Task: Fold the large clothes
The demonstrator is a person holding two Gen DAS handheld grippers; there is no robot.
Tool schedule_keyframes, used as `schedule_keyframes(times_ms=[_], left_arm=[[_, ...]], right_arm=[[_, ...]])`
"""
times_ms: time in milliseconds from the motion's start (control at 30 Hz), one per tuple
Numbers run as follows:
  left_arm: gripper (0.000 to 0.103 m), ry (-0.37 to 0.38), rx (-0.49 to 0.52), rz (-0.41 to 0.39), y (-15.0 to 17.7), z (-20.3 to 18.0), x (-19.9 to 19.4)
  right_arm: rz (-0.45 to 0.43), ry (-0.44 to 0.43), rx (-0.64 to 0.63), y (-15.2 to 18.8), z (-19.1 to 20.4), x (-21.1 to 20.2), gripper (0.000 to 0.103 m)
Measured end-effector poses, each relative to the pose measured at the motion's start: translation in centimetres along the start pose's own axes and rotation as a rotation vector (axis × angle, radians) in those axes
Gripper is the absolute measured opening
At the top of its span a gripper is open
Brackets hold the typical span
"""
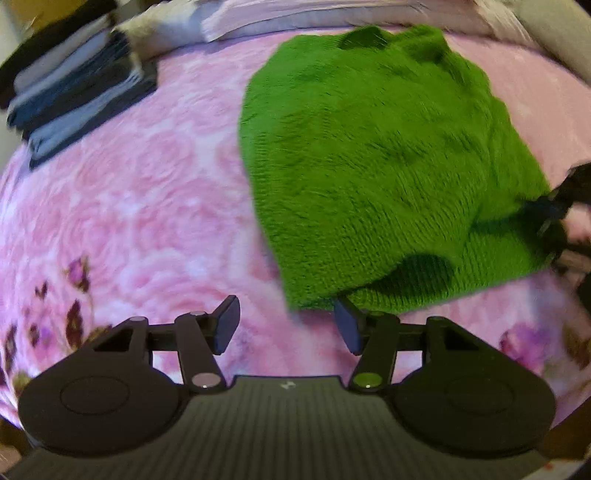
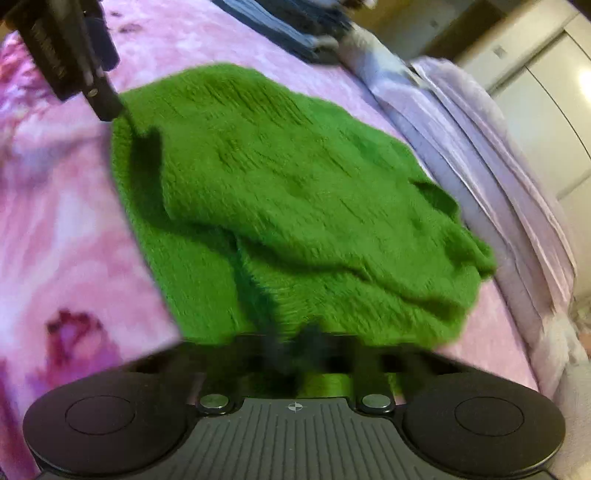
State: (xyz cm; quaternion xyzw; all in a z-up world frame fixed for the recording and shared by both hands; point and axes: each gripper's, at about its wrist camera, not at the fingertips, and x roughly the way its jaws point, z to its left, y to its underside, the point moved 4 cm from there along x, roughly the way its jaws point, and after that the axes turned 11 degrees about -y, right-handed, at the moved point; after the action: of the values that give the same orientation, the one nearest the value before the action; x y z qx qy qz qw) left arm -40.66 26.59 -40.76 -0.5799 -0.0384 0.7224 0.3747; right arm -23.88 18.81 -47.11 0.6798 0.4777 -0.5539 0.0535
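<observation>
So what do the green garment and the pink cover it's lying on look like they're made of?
Green garment: a chunky, fuzzy knit, probably wool or acrylic; ribbed stitch rows show near its lower edge and the surface is matte. Pink cover: looks like plush fleece or a soft printed blanket, with a swirled floral pattern and slight sheen; motion blur leaves the fibre uncertain.

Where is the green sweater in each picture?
Left wrist view: the sweater fills the upper right, its near hem by the left gripper.
Right wrist view: the sweater fills the middle, its near edge at the right gripper.
Shared landmark: the stack of folded dark clothes on the pink blanket.
</observation>
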Motion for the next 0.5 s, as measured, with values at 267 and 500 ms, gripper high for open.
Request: schedule_keyframes(times_ms=[267,500], left_arm=[[0.064,0.136,-0.164,-0.038,-0.7,-0.6,-0.9],[0.063,0.109,-0.076,-0.086,-1.5,-2.9,-0.1]], right_arm=[[-0.11,0.234,0.738,5.3,-8.6,-7.1,0.0],[0.009,0.262,1.039,10.9,-11.1,-6.1,0.0]])
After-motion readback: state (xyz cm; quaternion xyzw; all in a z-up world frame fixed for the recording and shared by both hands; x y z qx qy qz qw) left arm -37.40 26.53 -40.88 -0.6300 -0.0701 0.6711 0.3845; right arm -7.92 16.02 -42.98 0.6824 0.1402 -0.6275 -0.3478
